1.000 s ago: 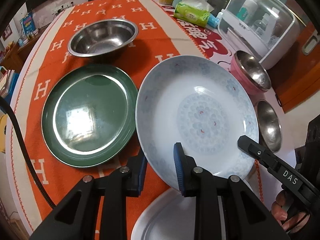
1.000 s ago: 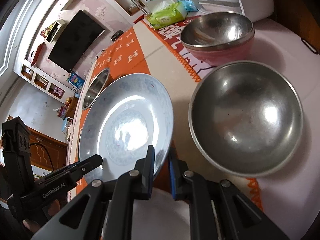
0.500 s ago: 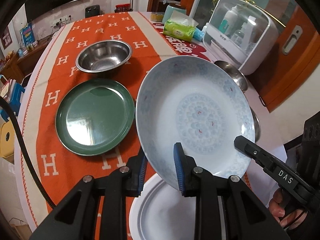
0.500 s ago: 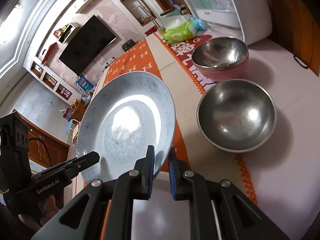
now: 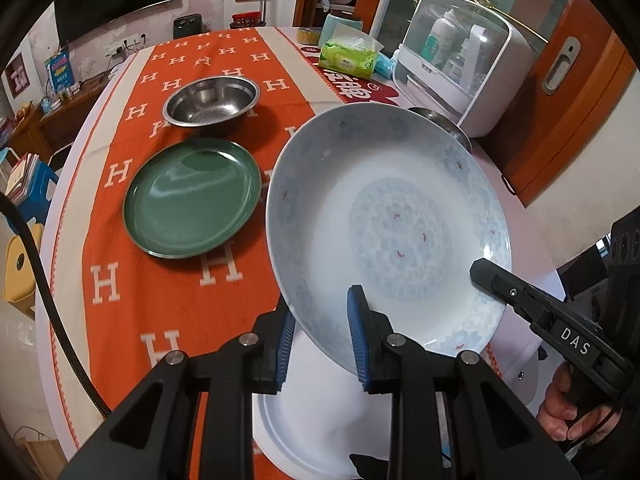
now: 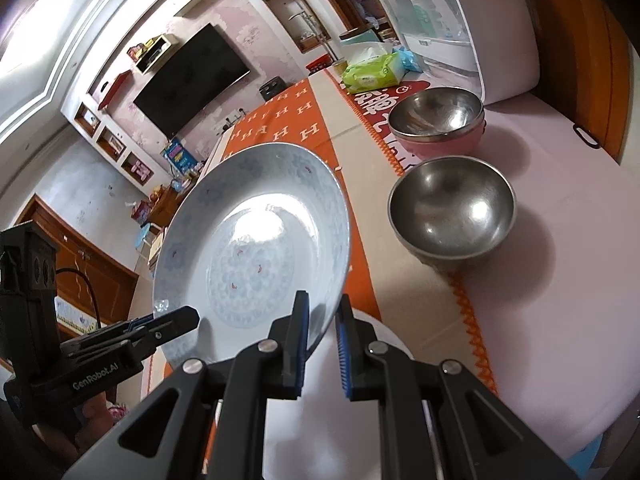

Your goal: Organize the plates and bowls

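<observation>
A white plate with a pale blue pattern [image 5: 384,216] is held tilted in the air above the table; it also shows in the right wrist view [image 6: 256,248]. My left gripper [image 5: 322,316] is shut on its near left rim. My right gripper [image 6: 322,316] is shut on its near right rim; its finger shows in the left wrist view [image 5: 520,296]. A plain white plate [image 5: 304,416] lies on the table under the held one. A green plate [image 5: 192,196] and a steel bowl [image 5: 211,100] sit on the orange cloth beyond.
A steel bowl [image 6: 452,212] stands to the right, and another steel bowl nested in a pink bowl [image 6: 438,120] is behind it. A white lidded storage box [image 5: 460,60] and a green wipes pack [image 5: 350,60] stand at the back right. The table edge is near.
Both grippers have lifted the patterned plate higher above the table and tilted it more upright. The table's dishes look smaller and farther away.
</observation>
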`<action>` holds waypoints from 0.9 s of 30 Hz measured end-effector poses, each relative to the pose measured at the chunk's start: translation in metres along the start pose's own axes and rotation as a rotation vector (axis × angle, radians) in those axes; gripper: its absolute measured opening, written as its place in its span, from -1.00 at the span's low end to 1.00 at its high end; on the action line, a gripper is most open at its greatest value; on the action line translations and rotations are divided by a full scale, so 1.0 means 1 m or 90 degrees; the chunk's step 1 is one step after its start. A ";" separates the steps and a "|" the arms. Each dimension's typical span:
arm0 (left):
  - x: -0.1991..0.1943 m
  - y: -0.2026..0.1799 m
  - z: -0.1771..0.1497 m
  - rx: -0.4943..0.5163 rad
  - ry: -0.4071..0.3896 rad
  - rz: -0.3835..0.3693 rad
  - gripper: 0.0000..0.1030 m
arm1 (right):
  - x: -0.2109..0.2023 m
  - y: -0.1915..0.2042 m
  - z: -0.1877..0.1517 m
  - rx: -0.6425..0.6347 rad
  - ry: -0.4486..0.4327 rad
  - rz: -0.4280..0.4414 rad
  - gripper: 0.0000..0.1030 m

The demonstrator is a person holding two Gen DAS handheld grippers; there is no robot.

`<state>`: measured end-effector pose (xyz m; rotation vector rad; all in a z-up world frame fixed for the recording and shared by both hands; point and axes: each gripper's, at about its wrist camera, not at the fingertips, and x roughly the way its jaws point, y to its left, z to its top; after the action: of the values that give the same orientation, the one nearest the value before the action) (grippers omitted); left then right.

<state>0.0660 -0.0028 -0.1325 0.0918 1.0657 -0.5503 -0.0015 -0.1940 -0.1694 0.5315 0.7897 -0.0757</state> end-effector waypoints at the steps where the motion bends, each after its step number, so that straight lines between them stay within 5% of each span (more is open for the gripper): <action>1: -0.001 -0.001 -0.004 -0.002 0.002 0.001 -0.53 | -0.001 0.000 -0.001 -0.004 0.002 0.001 -0.77; 27: 0.014 -0.016 -0.067 -0.101 0.086 0.042 -0.53 | 0.015 -0.028 -0.034 -0.063 0.175 0.022 -0.76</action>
<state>0.0094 0.0008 -0.1745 0.0241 1.2306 -0.4026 -0.0207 -0.2004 -0.2112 0.4666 1.0467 0.0701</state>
